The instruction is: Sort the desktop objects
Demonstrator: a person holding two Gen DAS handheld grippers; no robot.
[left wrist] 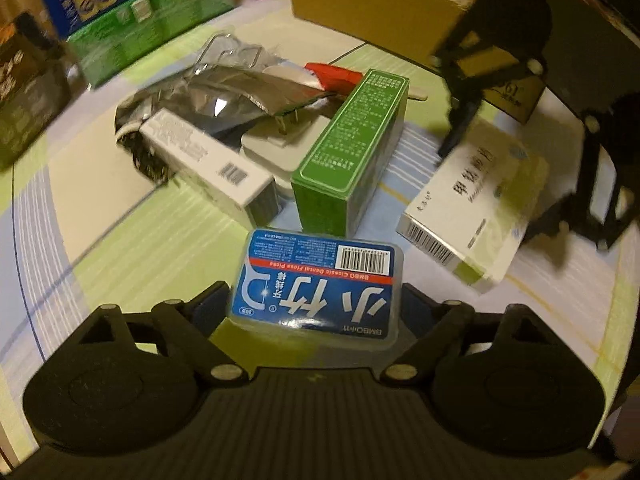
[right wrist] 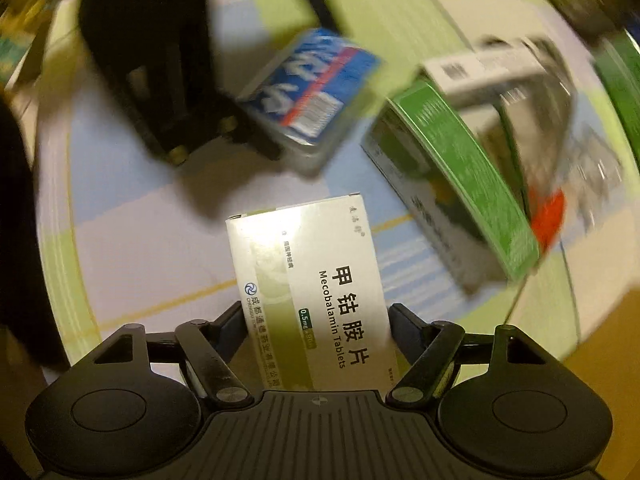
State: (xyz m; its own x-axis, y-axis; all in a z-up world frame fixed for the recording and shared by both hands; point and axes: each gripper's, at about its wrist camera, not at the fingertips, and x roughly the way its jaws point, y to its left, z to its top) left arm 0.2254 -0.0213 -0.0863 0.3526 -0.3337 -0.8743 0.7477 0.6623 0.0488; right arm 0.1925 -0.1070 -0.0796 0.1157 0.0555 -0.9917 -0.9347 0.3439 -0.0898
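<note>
My left gripper (left wrist: 316, 304) is shut on a blue dental floss pick box (left wrist: 316, 280), held above the patterned tablecloth (left wrist: 132, 240). My right gripper (right wrist: 316, 320) is shut on a white and green Mecobalamin tablet box (right wrist: 312, 280); that box also shows in the left wrist view (left wrist: 476, 208), with the right gripper (left wrist: 560, 184) behind it. The floss box shows blurred in the right wrist view (right wrist: 312, 88). A green box (left wrist: 352, 148), a white box (left wrist: 208, 160), a silver foil pack (left wrist: 224, 100) and a white plug adapter (left wrist: 280, 148) lie in a pile ahead.
A red item (left wrist: 332, 76) lies behind the pile. Green and blue cartons (left wrist: 132, 20) stand at the back left, a brown cardboard box (left wrist: 380, 4) at the back, a dark box (left wrist: 28, 92) at far left.
</note>
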